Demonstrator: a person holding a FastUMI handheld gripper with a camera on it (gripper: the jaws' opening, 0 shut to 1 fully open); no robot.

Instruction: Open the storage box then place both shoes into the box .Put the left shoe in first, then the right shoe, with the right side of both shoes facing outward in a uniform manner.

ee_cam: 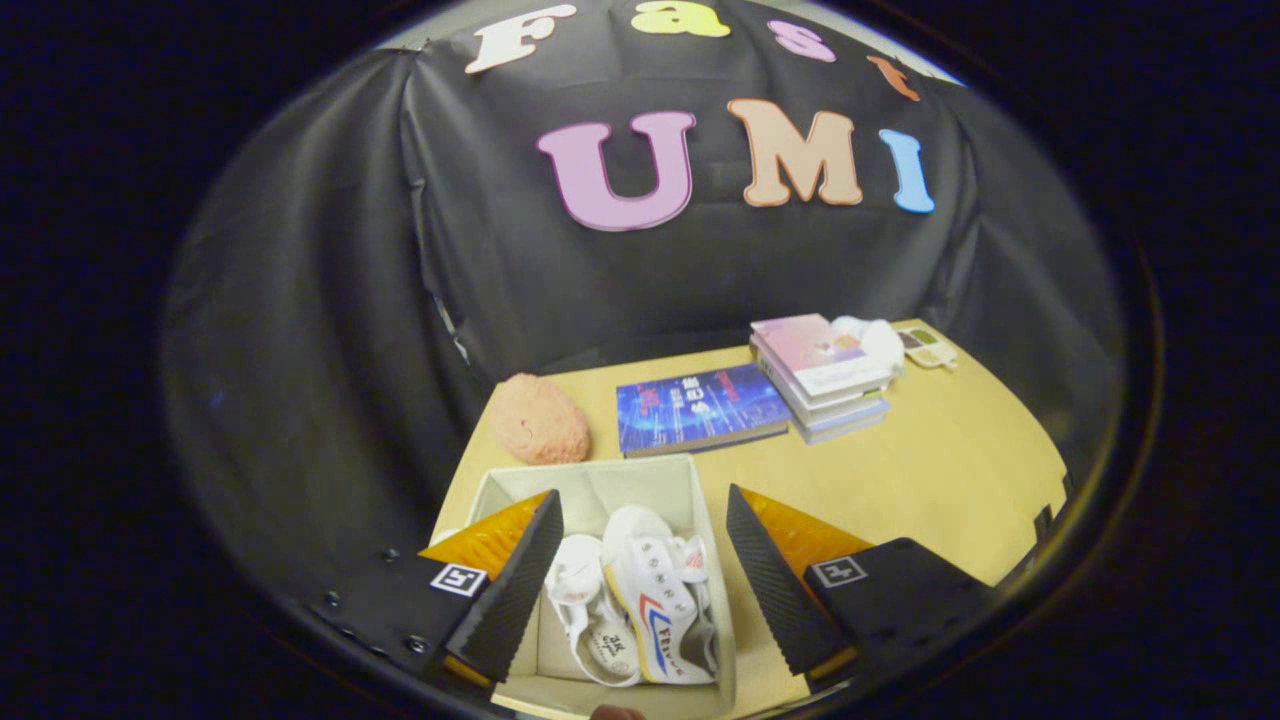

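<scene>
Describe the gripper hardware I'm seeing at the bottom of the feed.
The gripper has two wedge-shaped fingers with ribbed, textured inner faces. Behind each sits an orange ridged panel and a black body block carrying a small square black-and-white marker. Small screws dot the left block. The fingers stand open above the box with the shoes.

Dim booth, evenly lit table (edges bend, slightly soft).
</scene>
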